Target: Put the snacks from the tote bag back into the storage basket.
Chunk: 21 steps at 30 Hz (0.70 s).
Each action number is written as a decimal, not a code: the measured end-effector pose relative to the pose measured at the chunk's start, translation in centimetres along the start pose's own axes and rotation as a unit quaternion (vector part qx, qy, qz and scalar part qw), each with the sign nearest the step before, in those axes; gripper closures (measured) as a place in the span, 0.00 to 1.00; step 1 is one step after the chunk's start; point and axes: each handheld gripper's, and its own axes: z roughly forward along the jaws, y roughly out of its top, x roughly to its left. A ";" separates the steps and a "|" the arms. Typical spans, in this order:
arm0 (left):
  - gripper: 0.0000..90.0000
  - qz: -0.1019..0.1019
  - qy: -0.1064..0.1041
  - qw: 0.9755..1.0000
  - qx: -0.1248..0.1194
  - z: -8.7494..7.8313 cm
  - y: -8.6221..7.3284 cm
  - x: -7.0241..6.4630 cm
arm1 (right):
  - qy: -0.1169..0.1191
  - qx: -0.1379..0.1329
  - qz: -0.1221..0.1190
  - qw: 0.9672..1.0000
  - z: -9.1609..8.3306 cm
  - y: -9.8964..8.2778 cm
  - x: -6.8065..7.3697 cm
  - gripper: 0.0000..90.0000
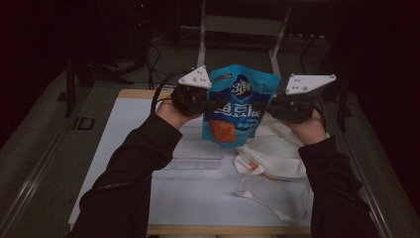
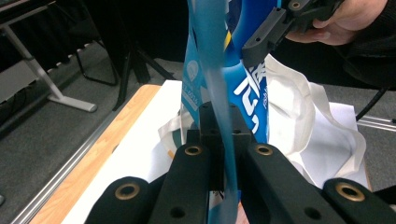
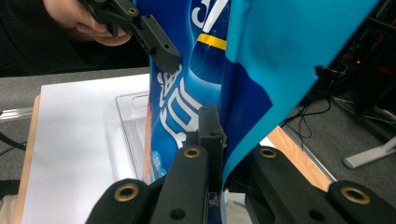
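Note:
A blue snack bag (image 1: 237,106) with white lettering and an orange picture hangs upright above the table, held from both sides. My left gripper (image 1: 208,105) is shut on its left edge, and the thin blue film (image 2: 219,126) runs between its black jaws. My right gripper (image 1: 270,105) is shut on the bag's right edge; its own view has the bag (image 3: 196,84) pinched between the jaws. The right gripper (image 2: 261,39) appears across the bag in the left gripper view, and the left gripper (image 3: 156,44) appears likewise in the right gripper view.
A clear plastic tray (image 1: 198,154) lies on the white table sheet (image 1: 198,193) below the bag. A white cloth tote bag (image 1: 277,153) with loose handles lies at the right. The wooden table edge (image 2: 88,163) and dark floor with stands and cables surround it.

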 end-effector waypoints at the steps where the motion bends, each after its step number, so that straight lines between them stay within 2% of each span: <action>1: 1.00 0.000 0.000 1.000 0.001 -0.3 -0.1 0.1 | 0.002 0.000 0.000 1.000 0.2 0.2 0.1 0.99; 8: 1.00 -0.011 -0.001 1.000 -0.001 -2.1 -1.0 1.0 | 0.013 0.003 -0.009 1.000 1.9 1.4 0.5 0.99; 14: 1.00 -0.011 0.000 1.000 -0.001 -3.7 -1.6 1.5 | 0.025 0.002 -0.016 1.000 3.3 2.5 0.8 0.99; 21: 1.00 -0.014 0.008 1.000 0.000 -5.7 -2.6 1.9 | 0.040 0.002 -0.021 0.999 5.0 3.5 1.3 0.99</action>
